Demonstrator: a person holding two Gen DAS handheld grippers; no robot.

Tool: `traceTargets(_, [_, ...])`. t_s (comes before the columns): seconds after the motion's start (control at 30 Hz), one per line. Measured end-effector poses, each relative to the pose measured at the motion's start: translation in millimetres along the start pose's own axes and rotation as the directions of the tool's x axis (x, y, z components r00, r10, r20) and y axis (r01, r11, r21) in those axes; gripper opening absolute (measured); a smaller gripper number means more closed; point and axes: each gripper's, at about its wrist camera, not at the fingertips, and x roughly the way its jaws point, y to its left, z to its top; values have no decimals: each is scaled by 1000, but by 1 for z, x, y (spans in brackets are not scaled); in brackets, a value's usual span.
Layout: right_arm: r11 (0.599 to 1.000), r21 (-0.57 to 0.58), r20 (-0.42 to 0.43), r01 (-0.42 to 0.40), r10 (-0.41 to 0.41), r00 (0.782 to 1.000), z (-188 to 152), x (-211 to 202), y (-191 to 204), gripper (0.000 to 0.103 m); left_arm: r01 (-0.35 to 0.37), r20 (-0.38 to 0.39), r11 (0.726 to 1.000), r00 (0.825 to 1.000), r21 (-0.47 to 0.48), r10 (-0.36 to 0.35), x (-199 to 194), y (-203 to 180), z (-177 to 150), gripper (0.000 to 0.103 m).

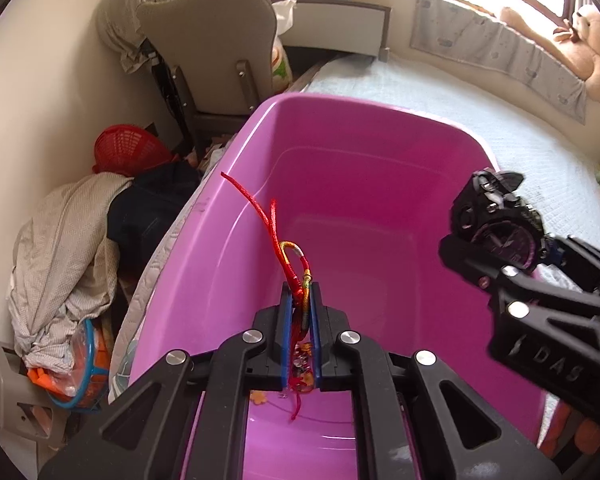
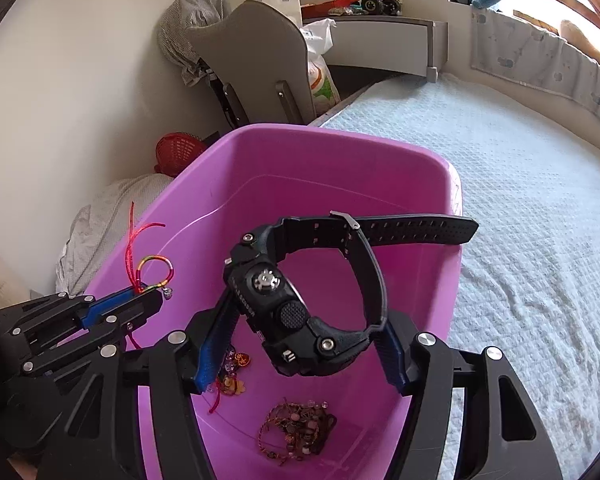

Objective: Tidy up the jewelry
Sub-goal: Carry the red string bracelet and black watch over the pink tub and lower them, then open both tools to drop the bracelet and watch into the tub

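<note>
Black resin watch (image 2: 300, 300) clamped in your right tongs (image 2: 304, 344), held over pink tub (image 2: 440, 184) on bed (image 2: 540, 220). Chunky, stiff case, floppy strap: judge case best hold. Left tongs (image 1: 300, 304) pinched narrow on red cord bracelet (image 1: 296, 272): light, limp, likely slips. Right view alone shows beaded bracelet (image 2: 296, 432) on tub floor; left view shows watch dial, clothes pile (image 1: 60, 248).
</note>
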Motion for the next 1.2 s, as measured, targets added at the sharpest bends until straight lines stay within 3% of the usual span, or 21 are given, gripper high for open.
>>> traceTargets(0.03, [1000, 9, -8, 10, -10, 1000, 3, 3, -2, 62, -15, -7, 1000, 1000, -3, 15, 2, 1, 0, 11])
traceTargets(0.1, [999, 35, -39, 29, -27, 999, 8, 8, -7, 63, -21, -16, 1000, 1000, -14, 21, 5, 1, -2, 31])
traceTargets(0.17, [998, 46, -79, 48, -44, 996, 11, 16, -10, 67, -30, -3, 999, 1000, -28, 30, 2, 2, -4, 72])
traceTargets(0.23, [998, 58, -86, 19, -14, 996, 11, 17, -11, 69, -42, 23, 999, 999, -34, 43, -2, 4, -6, 84])
traceTargets(0.37, [998, 34, -61, 57, -55, 997, 8, 12, -6, 73, -39, 5, 999, 999, -38, 39, -2, 7, -7, 88])
traceTargets(1.0, [998, 53, -34, 42, -40, 999, -7, -15, -11, 73, -17, 0, 993, 1000, -116, 17, -20, 14, -11, 92])
traceTargets(1.2, [995, 54, -33, 81, -79, 996, -16, -28, -12, 75, -47, 24, 991, 998, -125, 50, -35, 15, -15, 95])
